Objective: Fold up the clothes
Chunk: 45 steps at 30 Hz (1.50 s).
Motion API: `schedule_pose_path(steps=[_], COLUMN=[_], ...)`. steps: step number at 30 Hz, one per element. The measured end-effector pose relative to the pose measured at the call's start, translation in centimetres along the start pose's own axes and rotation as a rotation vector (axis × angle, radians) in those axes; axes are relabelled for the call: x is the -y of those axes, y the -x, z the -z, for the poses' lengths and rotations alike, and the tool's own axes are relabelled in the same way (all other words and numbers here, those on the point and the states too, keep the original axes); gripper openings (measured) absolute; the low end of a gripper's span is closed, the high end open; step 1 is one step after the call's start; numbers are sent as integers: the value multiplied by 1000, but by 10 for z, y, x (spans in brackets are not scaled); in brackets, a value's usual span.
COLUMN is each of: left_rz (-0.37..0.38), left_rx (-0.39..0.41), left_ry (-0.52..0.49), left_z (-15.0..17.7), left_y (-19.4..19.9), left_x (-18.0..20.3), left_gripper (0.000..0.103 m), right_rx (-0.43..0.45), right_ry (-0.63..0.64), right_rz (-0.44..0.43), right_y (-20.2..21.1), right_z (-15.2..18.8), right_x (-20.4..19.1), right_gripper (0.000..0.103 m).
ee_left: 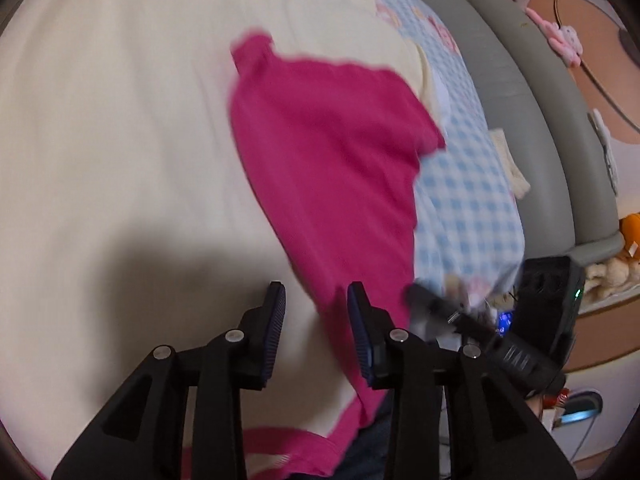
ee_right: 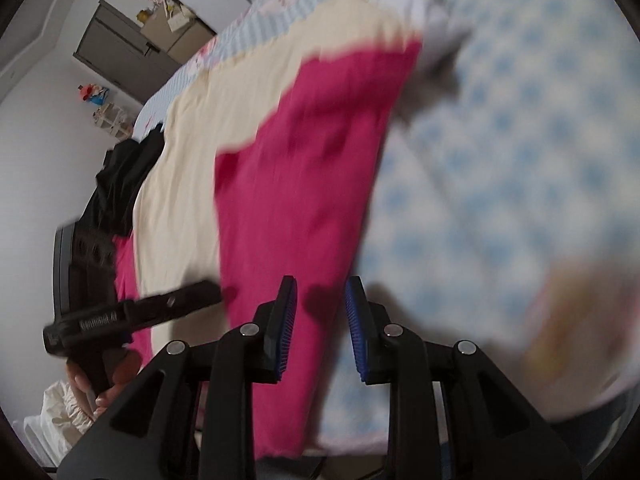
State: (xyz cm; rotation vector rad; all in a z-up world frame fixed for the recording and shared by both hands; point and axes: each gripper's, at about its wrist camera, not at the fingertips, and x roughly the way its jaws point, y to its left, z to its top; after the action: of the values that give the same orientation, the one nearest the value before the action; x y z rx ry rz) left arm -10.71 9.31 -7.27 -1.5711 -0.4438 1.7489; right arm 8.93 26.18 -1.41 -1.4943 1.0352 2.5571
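Blur and cropped edges

The checked sheet (ee_right: 520, 160) right of the pink garment (ee_right: 296, 200) is smeared by motion; the garment's near hem runs behind the right gripper (ee_right: 320, 328) and off the bottom edge.

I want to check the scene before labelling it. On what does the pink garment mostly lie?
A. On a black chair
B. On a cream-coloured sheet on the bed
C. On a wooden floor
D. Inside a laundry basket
B: in both wrist views the pink garment is spread over the cream-coloured sheet, next to a blue checked blanket.
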Motion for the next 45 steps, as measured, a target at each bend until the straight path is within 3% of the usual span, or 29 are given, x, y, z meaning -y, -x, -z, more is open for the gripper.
schedule_pose_path(steps=[5,6,7,9,11,16,21,26,29,30,32,33,38,42,45], left_rz=[-27,-45,-63,-89,-96,-215,-229,-218,-184,-174,-146,-131,-154,-173,-213], left_rx=[11,12,14,31,73,208,12,2,21,36,73,92,137,124,116], left_ry=[-51,-73,-95,-131,-155,-189,-108,-123,-80,-64,-28,-9,-5,4,-17], left_z=[29,30,32,33,30,11,6,7,-1,-4,-10,-13,-40,-67,-81], left_y=[0,-1,-2,2,16,56,26,24,32,35,43,48,42,19,7], left_x=[19,23,27,33,37,30,-14,-19,-26,-28,-34,-37,-32,-26,-22], left_gripper=[30,26,11,3,2,2,4,4,7,10,31,35,37,44,35], right_rx=[-14,-11,-10,-5,9,39,6,-23,-95,-121,-91,-75,76,42,-27], right_ry=[-10,-11,-14,-19,-22,-20,13,37,79,76,53,42,126,144,149], right_rz=[8,9,9,17,26,-3,-66,-71,23,44,14,0,69,74,111], right_y=[-10,-7,-6,-3,5,18,0,-14,-32,-36,-27,-21,2,-23,-46], right_z=[33,34,34,33,38,37,40,45,48,48,43,41,3,-23,-32], right_x=[-6,-6,-6,-6,-7,-14,-29,-37,-39,-36,-34,-33,-48,-52,-45], right_gripper=[25,25,25,26,26,32,35,35,36,32,31,33,33,33,33])
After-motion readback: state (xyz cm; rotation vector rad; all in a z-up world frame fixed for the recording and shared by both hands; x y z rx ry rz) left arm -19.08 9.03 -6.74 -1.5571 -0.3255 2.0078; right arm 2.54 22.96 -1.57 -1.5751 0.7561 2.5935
